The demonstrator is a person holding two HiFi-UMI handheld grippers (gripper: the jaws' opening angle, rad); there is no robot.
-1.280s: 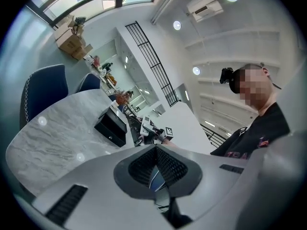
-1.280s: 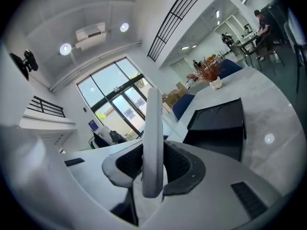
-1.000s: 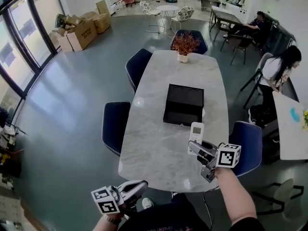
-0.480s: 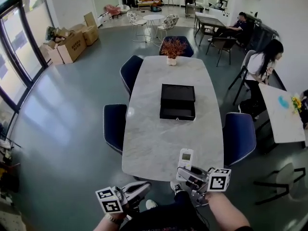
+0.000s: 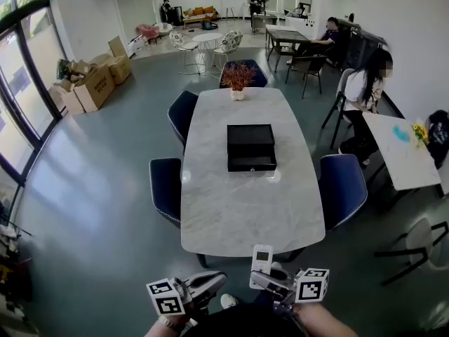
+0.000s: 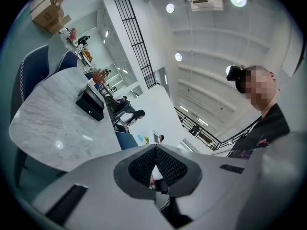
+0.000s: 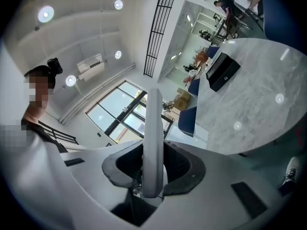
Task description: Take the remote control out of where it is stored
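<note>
The white remote control (image 5: 262, 265) stands upright in my right gripper (image 5: 270, 281), which is shut on its lower end, in front of the marble table's (image 5: 238, 209) near edge. In the right gripper view the remote (image 7: 153, 133) rises edge-on between the jaws. The black storage box (image 5: 250, 147) sits mid-table with its drawer front facing me. My left gripper (image 5: 210, 283) hangs low at the left, off the table. In the left gripper view its jaws (image 6: 154, 166) are shut with nothing between them.
Blue chairs (image 5: 165, 187) (image 5: 342, 188) flank the table. A potted plant (image 5: 238, 77) stands at its far end. People sit at desks at the right and back (image 5: 361, 93). Cardboard boxes (image 5: 88, 83) are stacked at the left by the windows.
I have stepped back from the table: it and the box now lie farther away. The right gripper with the remote has come off the tabletop toward me.
</note>
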